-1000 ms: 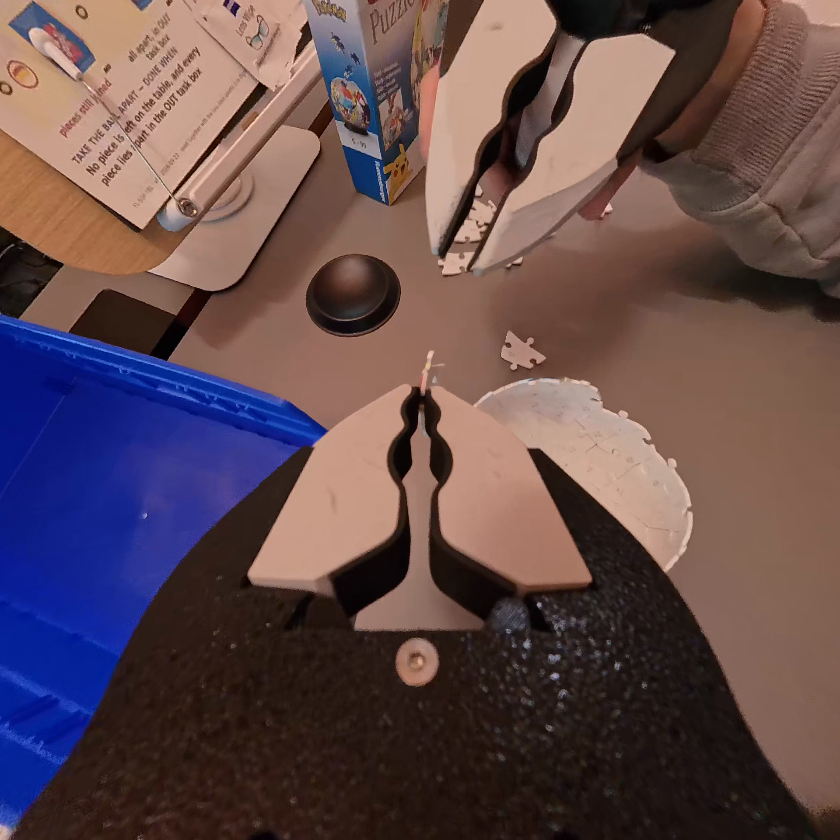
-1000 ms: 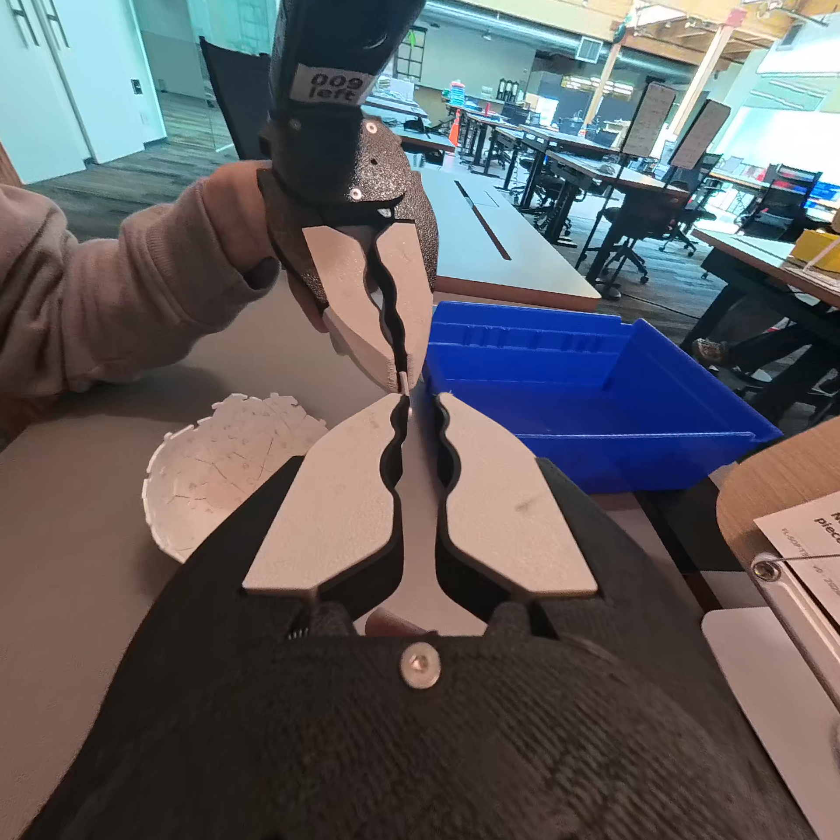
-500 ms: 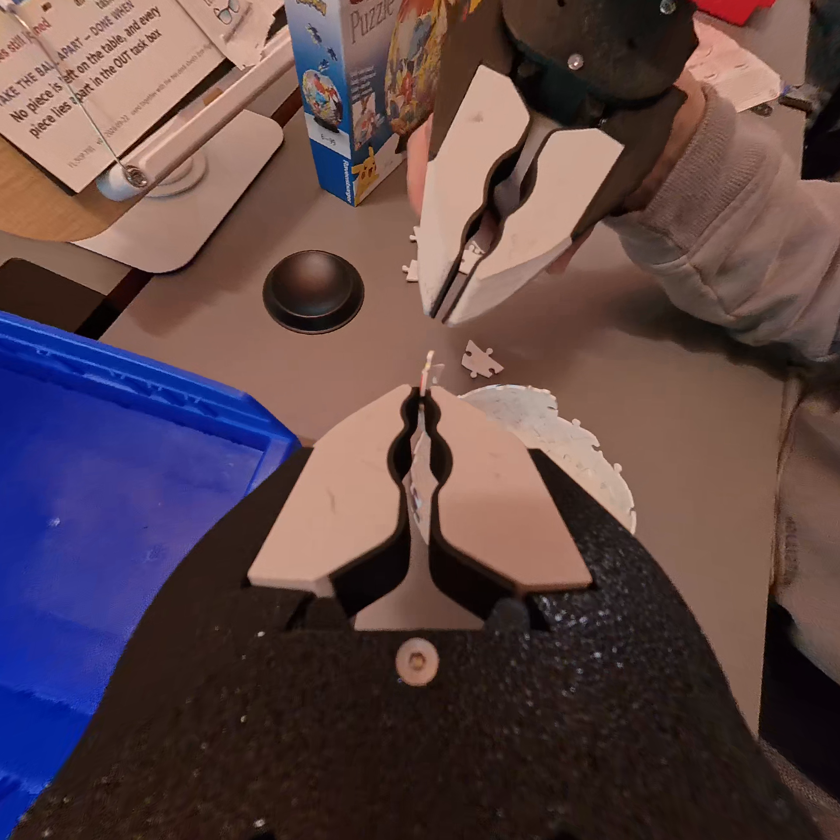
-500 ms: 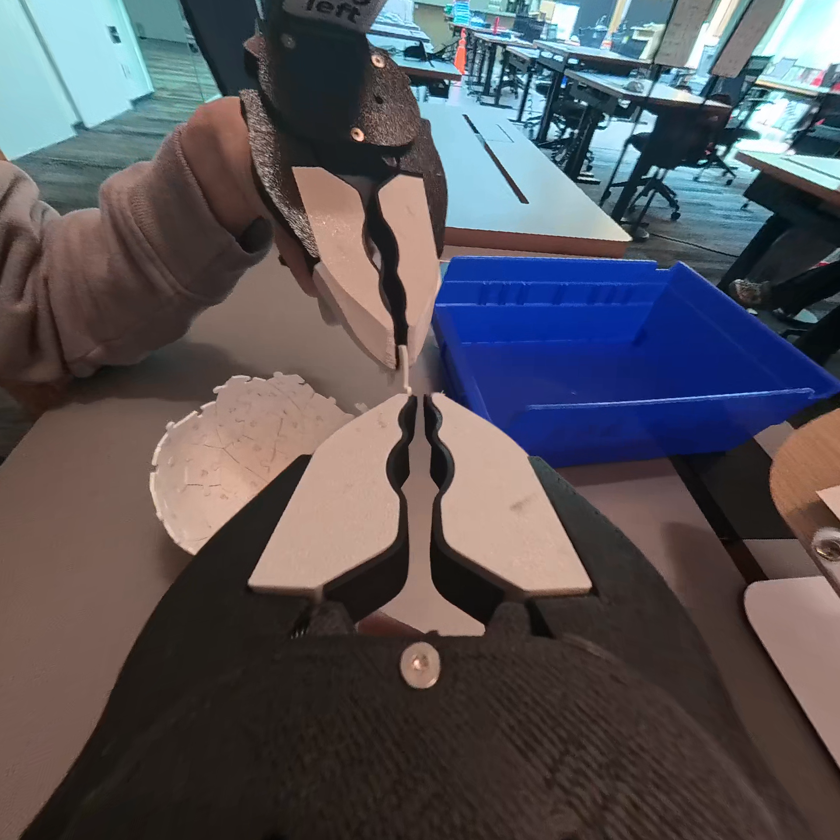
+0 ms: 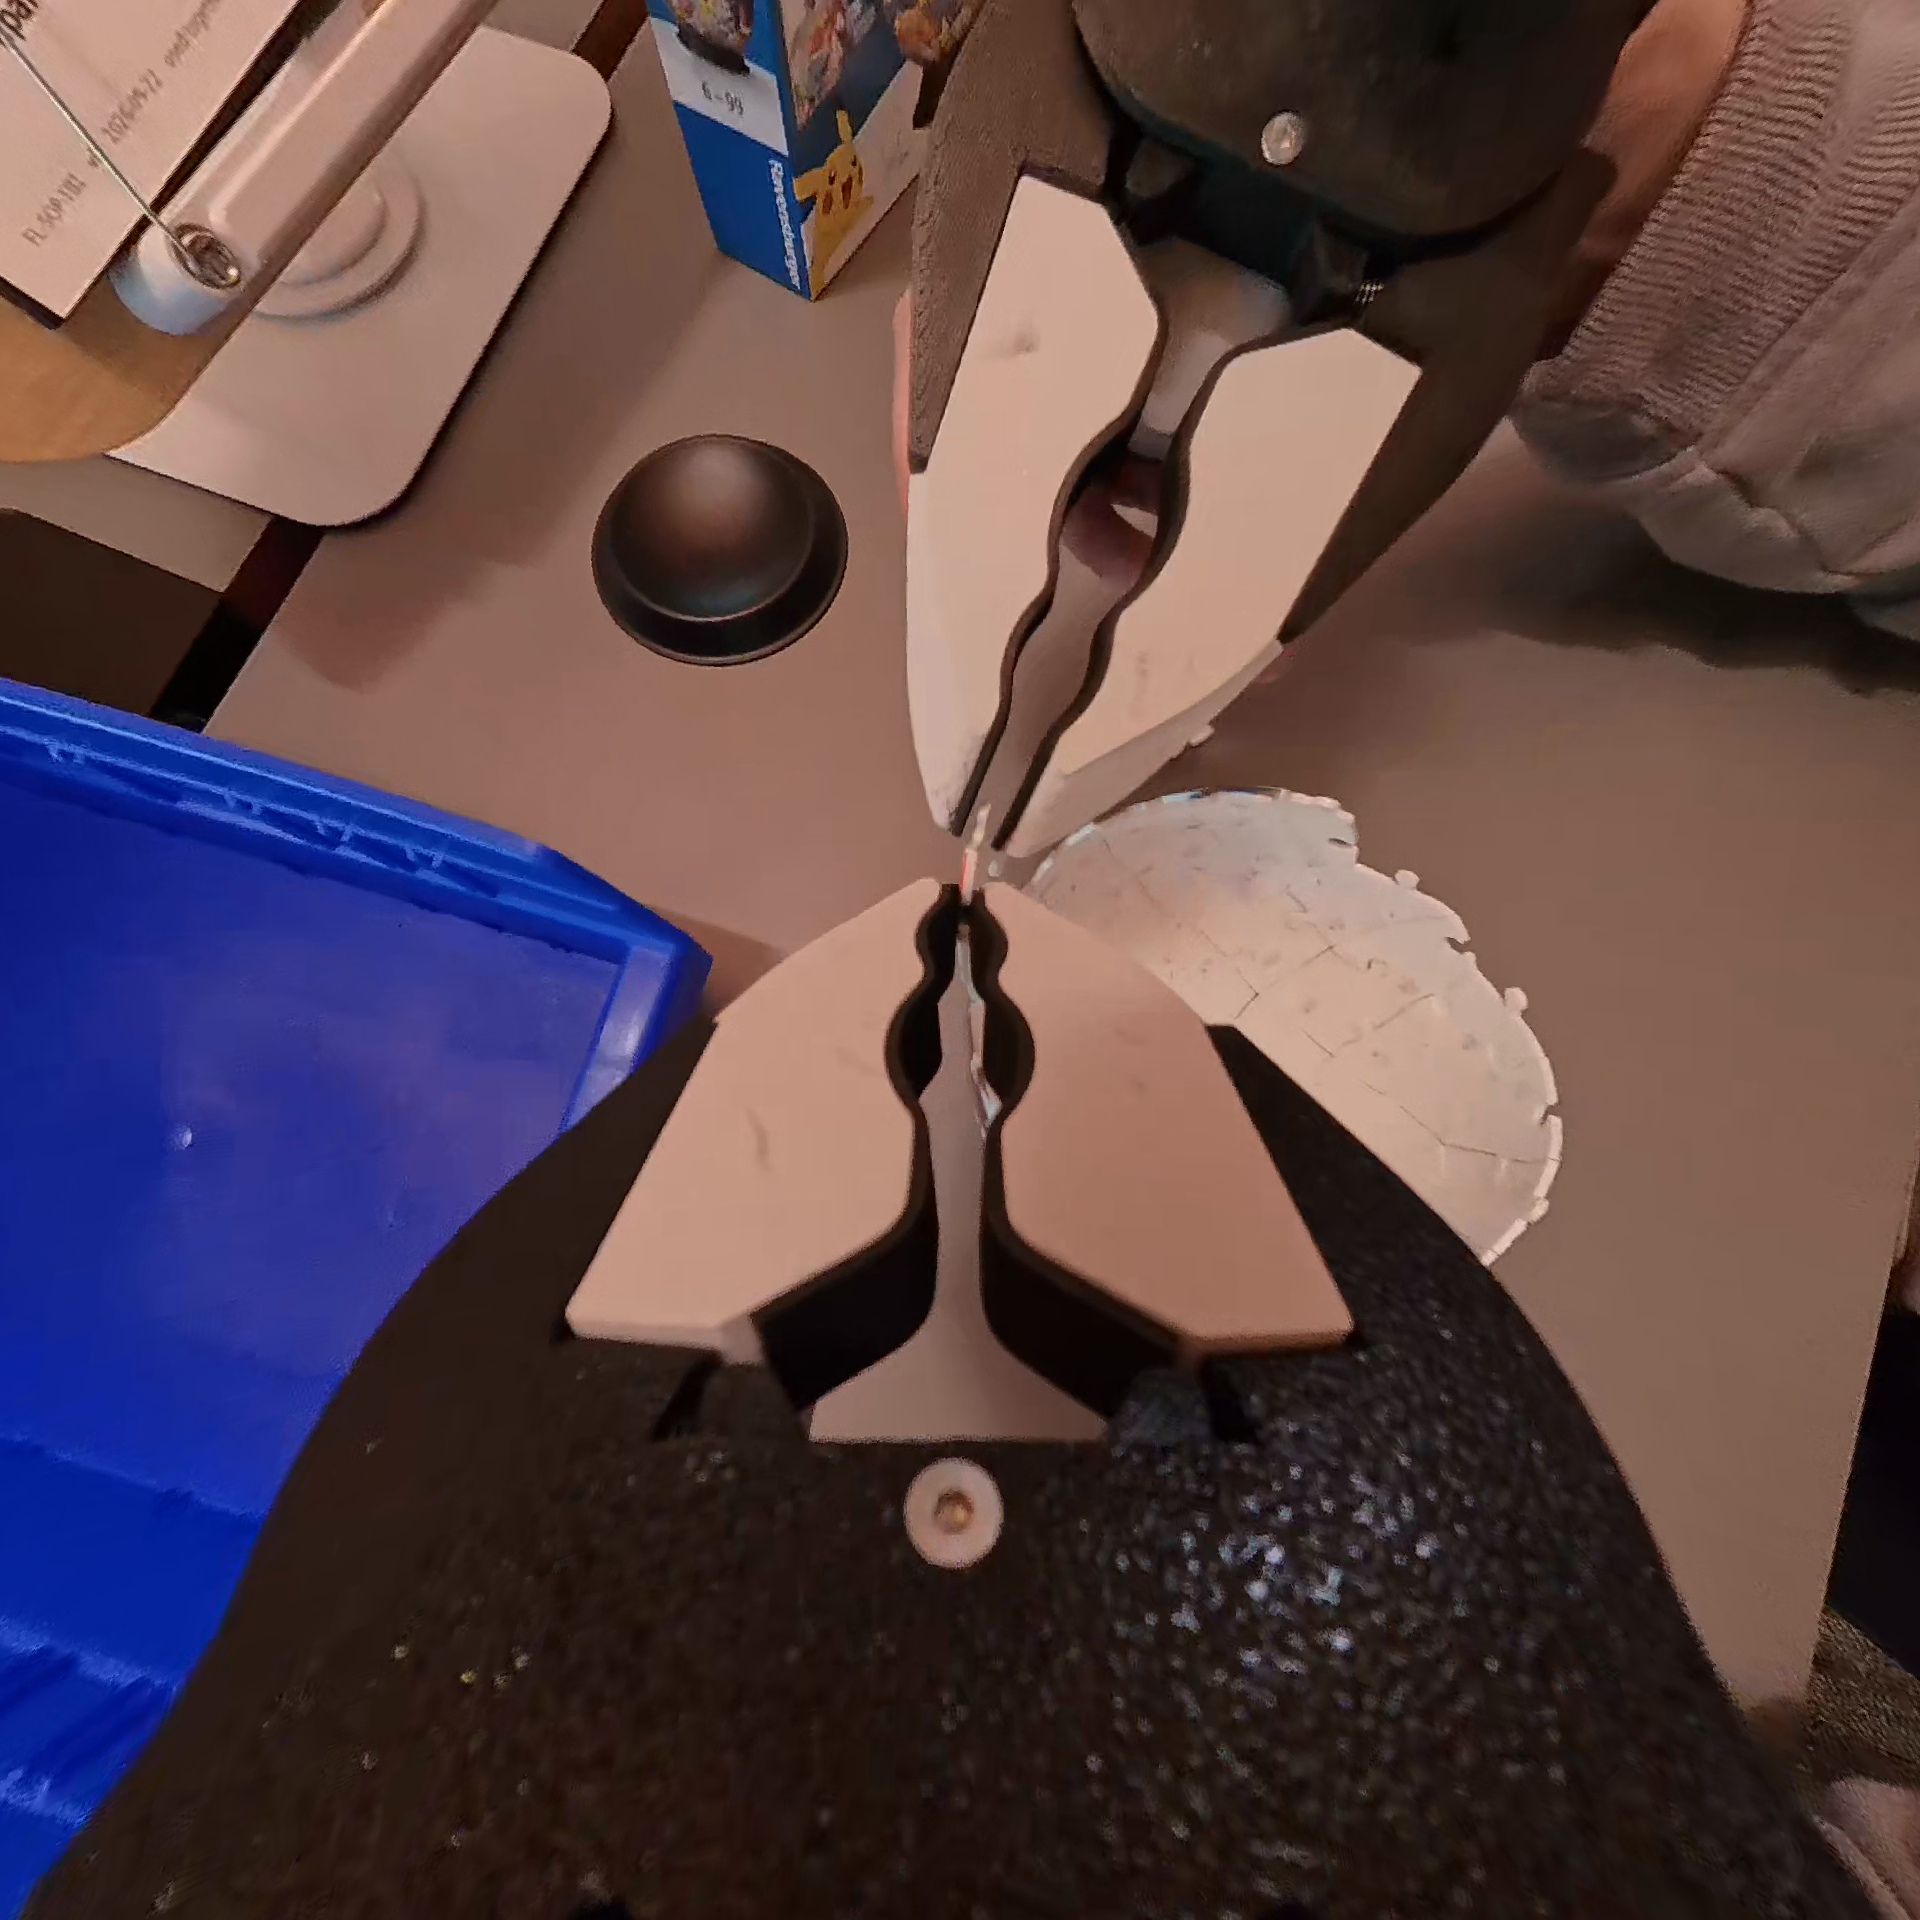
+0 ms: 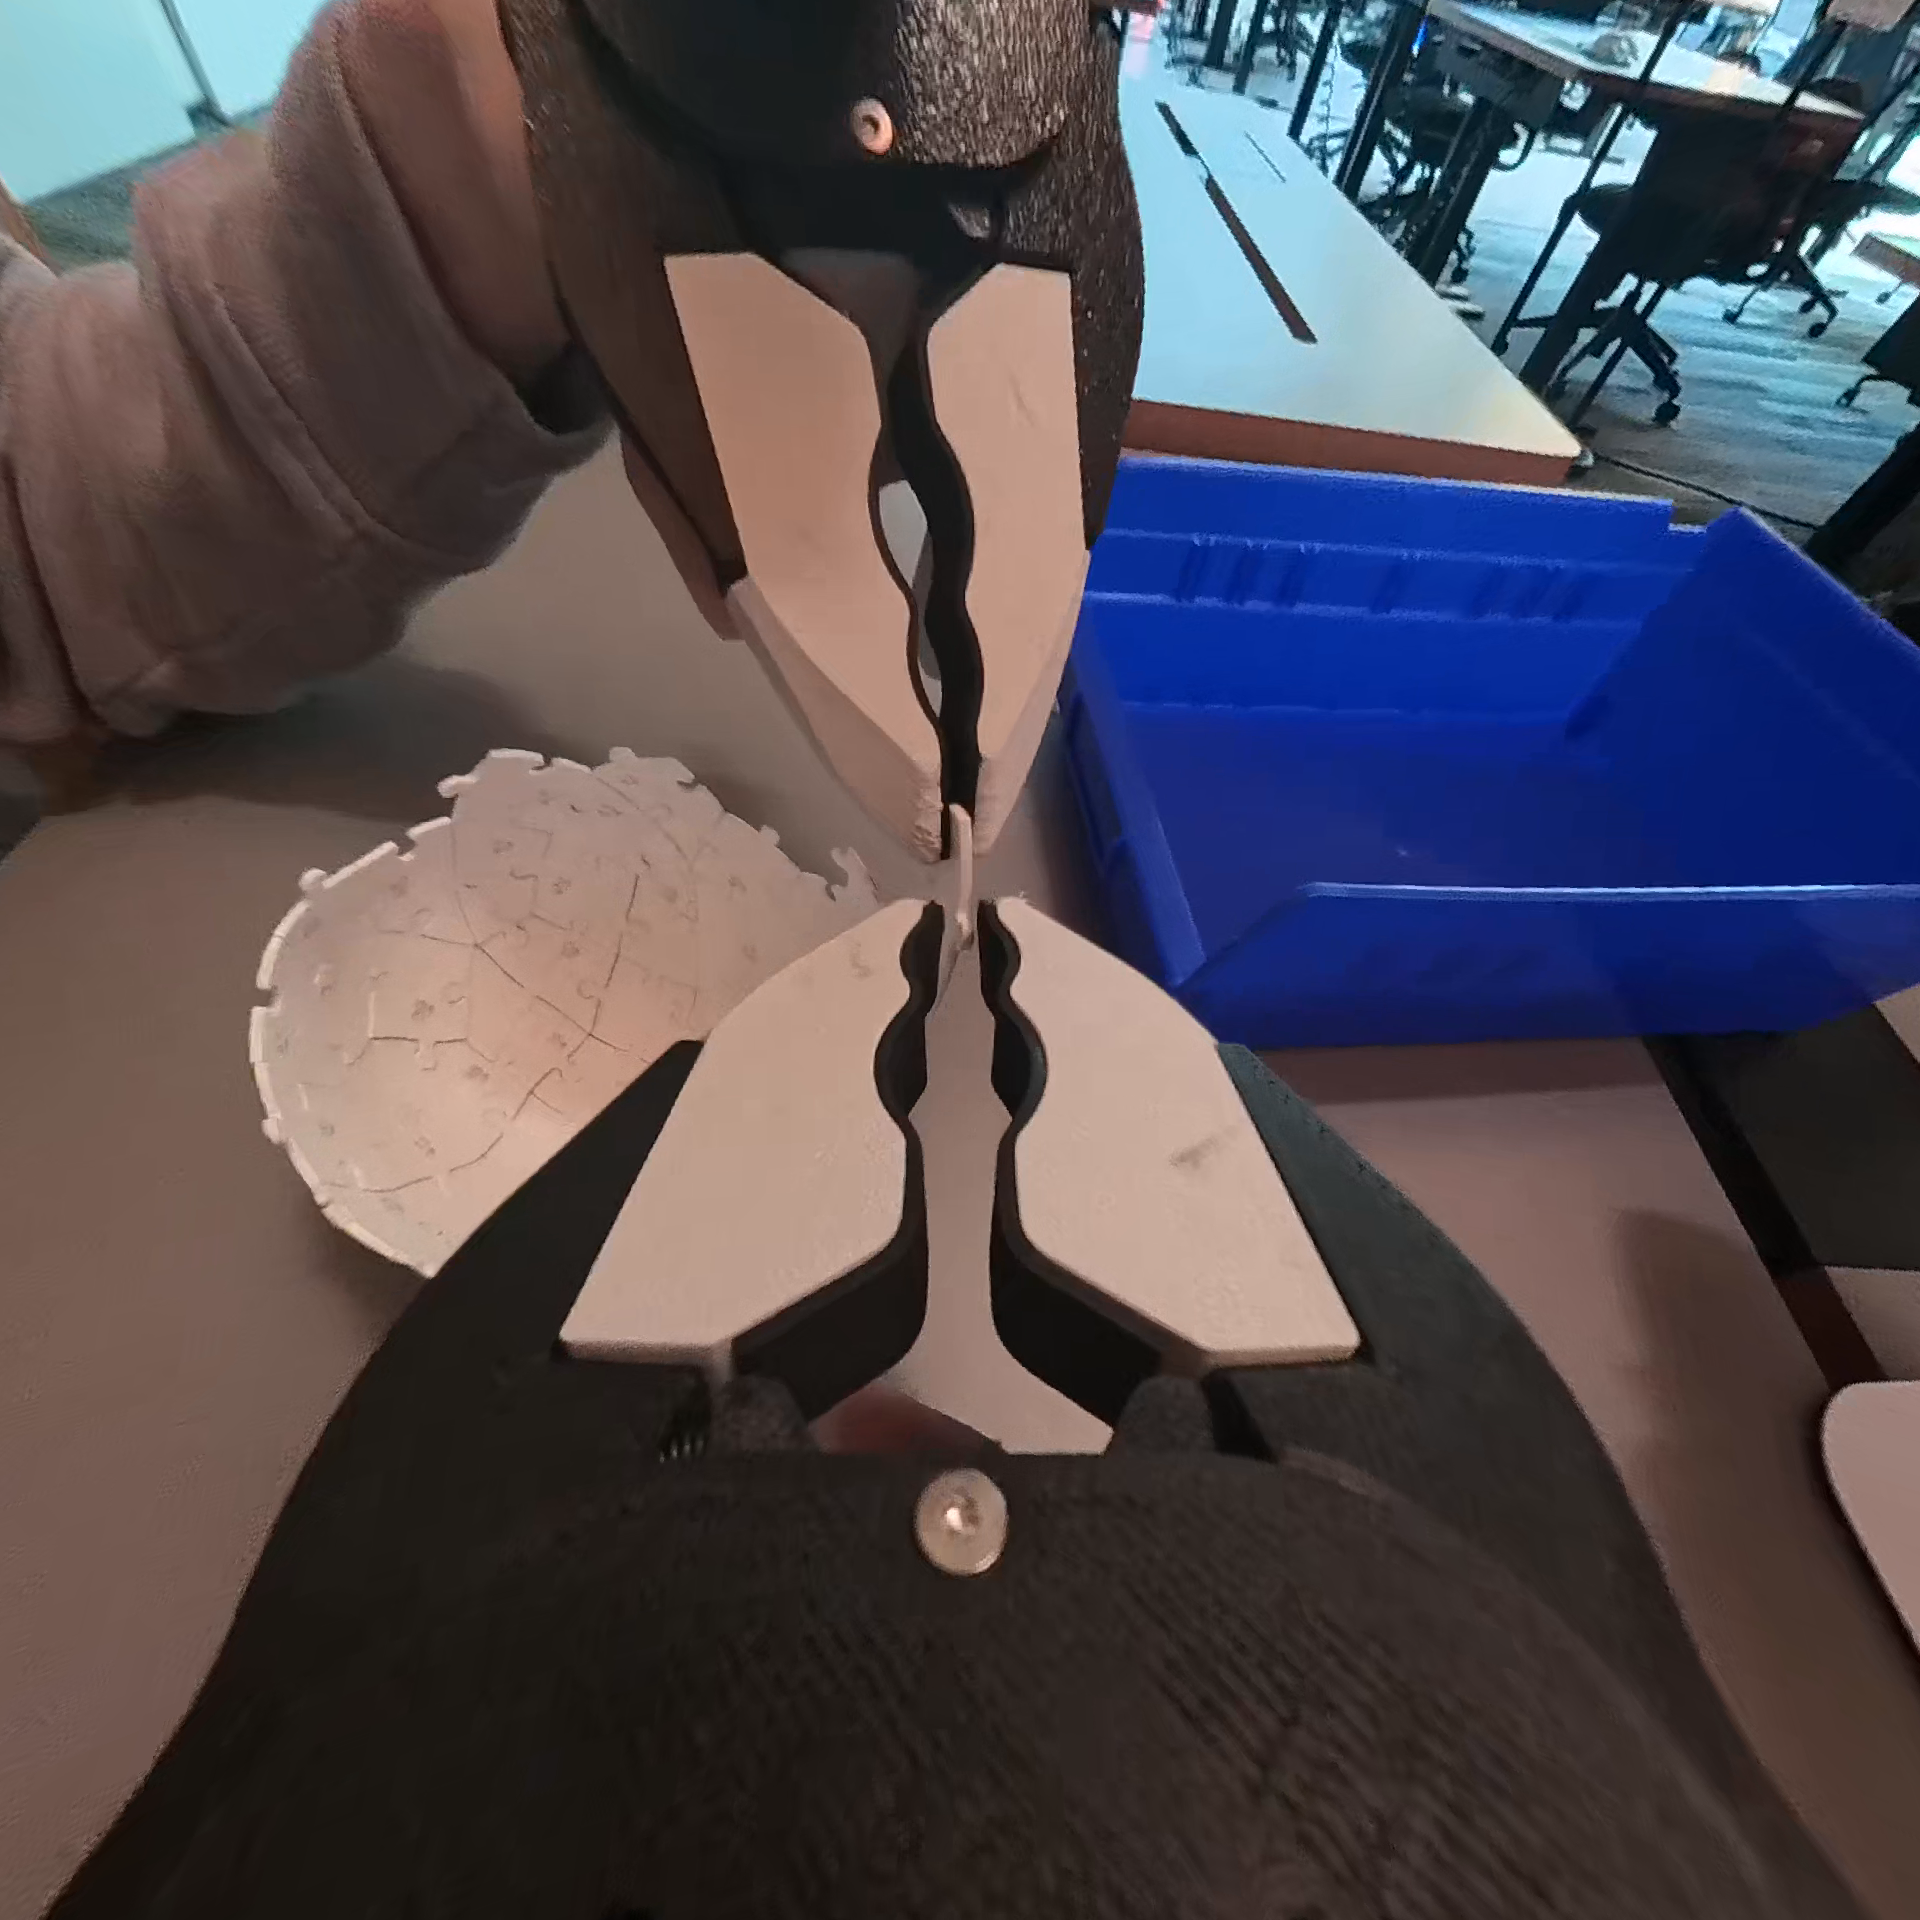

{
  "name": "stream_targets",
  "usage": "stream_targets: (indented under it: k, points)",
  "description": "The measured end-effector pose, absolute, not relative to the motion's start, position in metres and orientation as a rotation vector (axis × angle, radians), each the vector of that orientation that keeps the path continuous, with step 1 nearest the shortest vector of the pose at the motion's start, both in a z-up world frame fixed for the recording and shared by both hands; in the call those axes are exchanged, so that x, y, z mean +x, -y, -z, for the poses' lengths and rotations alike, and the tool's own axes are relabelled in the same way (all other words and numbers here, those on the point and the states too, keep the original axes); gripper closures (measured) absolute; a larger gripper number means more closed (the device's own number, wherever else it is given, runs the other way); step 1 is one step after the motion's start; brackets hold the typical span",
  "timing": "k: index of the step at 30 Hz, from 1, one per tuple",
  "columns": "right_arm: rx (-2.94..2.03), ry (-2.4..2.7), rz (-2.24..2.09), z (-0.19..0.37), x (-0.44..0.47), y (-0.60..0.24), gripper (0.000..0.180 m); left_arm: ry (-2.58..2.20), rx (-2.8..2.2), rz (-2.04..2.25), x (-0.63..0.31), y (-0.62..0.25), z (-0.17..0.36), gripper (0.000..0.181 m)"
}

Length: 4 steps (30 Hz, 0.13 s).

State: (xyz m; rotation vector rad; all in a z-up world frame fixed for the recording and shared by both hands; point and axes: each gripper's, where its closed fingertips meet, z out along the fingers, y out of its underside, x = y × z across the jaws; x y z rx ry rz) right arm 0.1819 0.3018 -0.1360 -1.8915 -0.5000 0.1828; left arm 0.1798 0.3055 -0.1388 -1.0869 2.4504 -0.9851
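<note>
Left gripper (image 5: 964, 891) pinched tight on small puzzle piece (image 6: 961, 868), held edge-on above tabletop (image 5: 1558, 831). Right gripper (image 6: 954, 914) tip to tip with it, fingers nearly together around other end of same piece (can't tell if it's actually clamping). White half-sphere puzzle shell (image 6: 468, 997) sits just beside both tips, blue bin (image 6: 1455, 831) on other side. Black dome (image 5: 719, 545) and puzzle box (image 5: 800, 135) farther off.

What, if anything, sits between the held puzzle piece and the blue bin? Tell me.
Nothing visible does. The puzzle piece, pinched by the left gripper, hangs just beside the blue bin. The right gripper flanks it; the white puzzle shell lies on the opposite side.
</note>
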Motion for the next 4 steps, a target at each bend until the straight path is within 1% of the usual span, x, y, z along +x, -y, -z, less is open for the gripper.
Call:
stream_targets:
  k: [1,4]
  points:
    - [-1.901,0.500,-0.184,0.1378,0.1821,-0.3020,0.174,-2.455,-1.087,0.982,0.1793,-0.3051,0.1392,0.179]
    - [-1.892,0.498,-0.194,0.1369,0.1809,-0.3032,0.177,-2.456,-1.104,0.982,0.1791,-0.3048,0.1399,0.179]
